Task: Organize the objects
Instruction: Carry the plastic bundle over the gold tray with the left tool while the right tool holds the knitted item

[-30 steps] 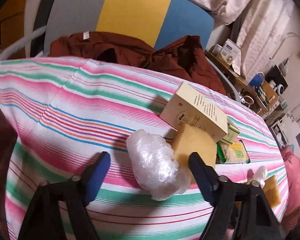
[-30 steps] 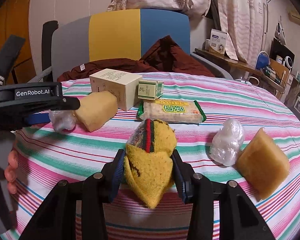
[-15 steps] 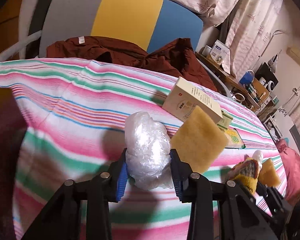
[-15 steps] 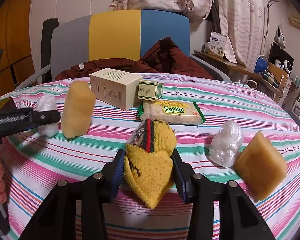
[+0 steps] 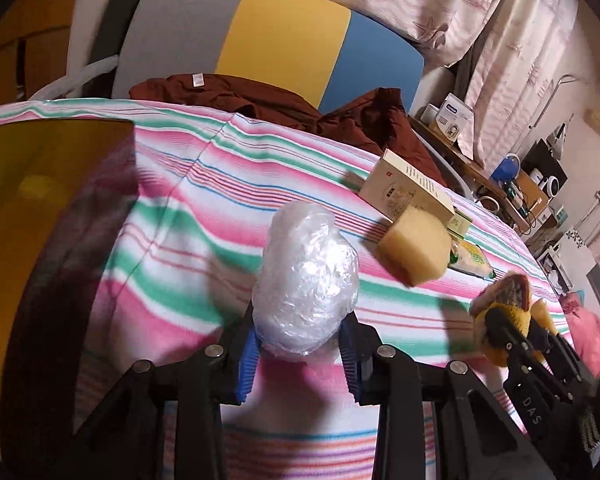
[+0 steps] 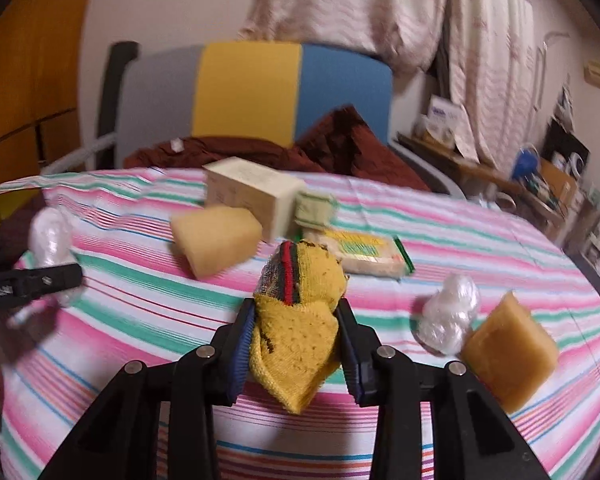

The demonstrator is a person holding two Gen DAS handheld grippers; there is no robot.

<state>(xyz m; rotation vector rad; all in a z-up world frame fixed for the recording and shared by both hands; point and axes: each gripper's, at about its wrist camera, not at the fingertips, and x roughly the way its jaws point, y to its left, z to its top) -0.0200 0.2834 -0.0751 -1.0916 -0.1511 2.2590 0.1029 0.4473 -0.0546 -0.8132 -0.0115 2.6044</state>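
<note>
L gripper (image 5: 298,354) clamped on crumpled clear plastic-wrap ball (image 5: 306,284), held upright above striped tablecloth (image 5: 172,216). R gripper (image 6: 296,354) pinches yellow knit sock (image 6: 298,340). Second wrap ball (image 6: 448,318) sits fwd-right of R, nearer it.

A crumpled clear plastic wad (image 5: 306,284) sits clamped upright between blue pads, off the striped desk (image 6: 140,320). A folded yellow sock (image 6: 300,336) with red and green cuff stripes is pinched likewise; at its 3 o'clock lie another plastic wad (image 6: 448,318) and a sponge (image 6: 508,356), touching.
</note>
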